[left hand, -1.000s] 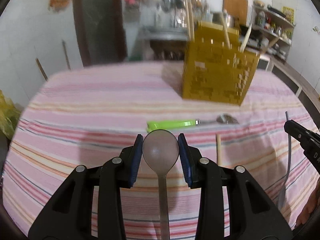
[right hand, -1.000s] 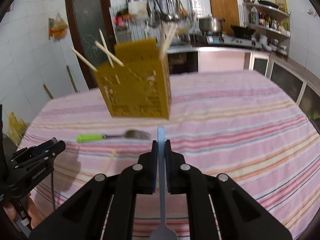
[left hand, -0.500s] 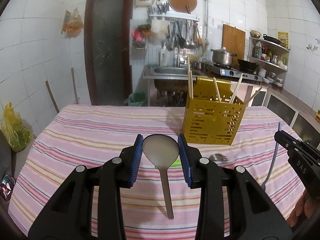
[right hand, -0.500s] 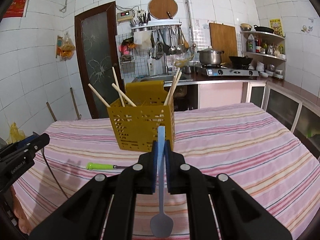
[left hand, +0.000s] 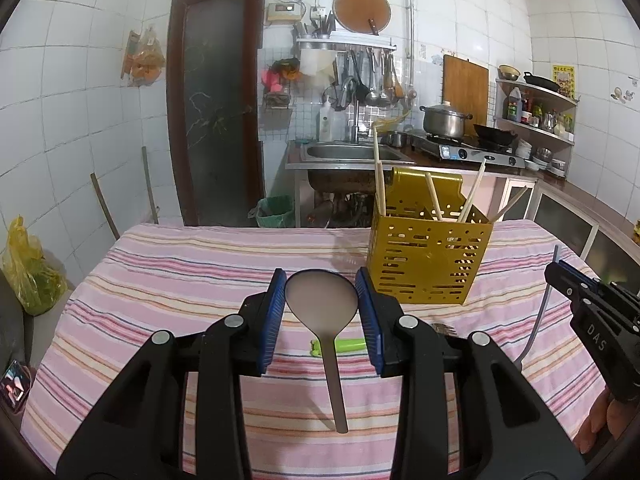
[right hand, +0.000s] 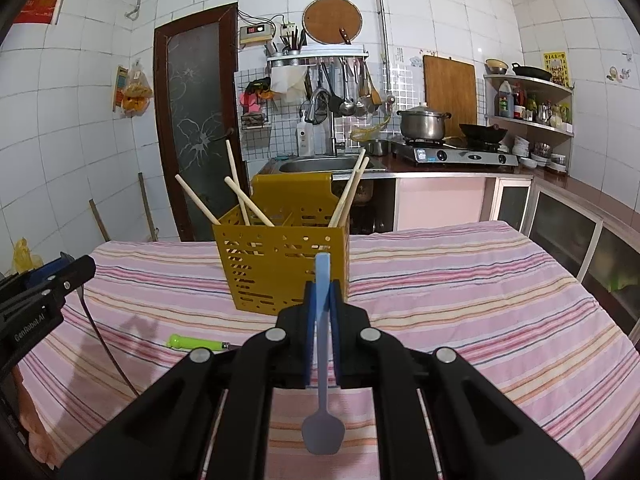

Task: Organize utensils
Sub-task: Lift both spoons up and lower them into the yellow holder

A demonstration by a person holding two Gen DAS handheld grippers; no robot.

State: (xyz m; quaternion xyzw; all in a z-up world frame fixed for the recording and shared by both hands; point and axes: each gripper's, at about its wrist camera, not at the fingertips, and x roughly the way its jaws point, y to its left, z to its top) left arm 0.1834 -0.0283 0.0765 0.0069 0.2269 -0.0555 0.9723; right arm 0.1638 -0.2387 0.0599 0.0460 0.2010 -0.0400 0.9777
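Both hands carry a utensil above the striped bench [left hand: 168, 280], so the step in hand looks like the carry toward the yellow holder [left hand: 428, 264], not yet the drop.

In the left wrist view, the left gripper [left hand: 322, 308] has its jaws clamped on the bowl of a grey spoon [left hand: 322, 300] at lower centre, the handle hanging down toward the camera. The holder stands just right of centre, on the bench, with several wooden chopsticks [left hand: 378, 184] leaning out of it.

In the right wrist view, the right gripper [right hand: 322, 320] has its jaws pressed together on the thin handle of a blue spoon [right hand: 323, 432], bowl hanging low at bottom centre. The holder sits directly behind the jaws.

A green-handled fork [right hand: 196, 343] lies on the bench in front of the holder, at lower left of that view, untouched.

Next, each utensil probably needs lifting over the holder's rim, into a free compartment clear of the chopsticks. The grey spoon, held by its bowl, would go in handle first.
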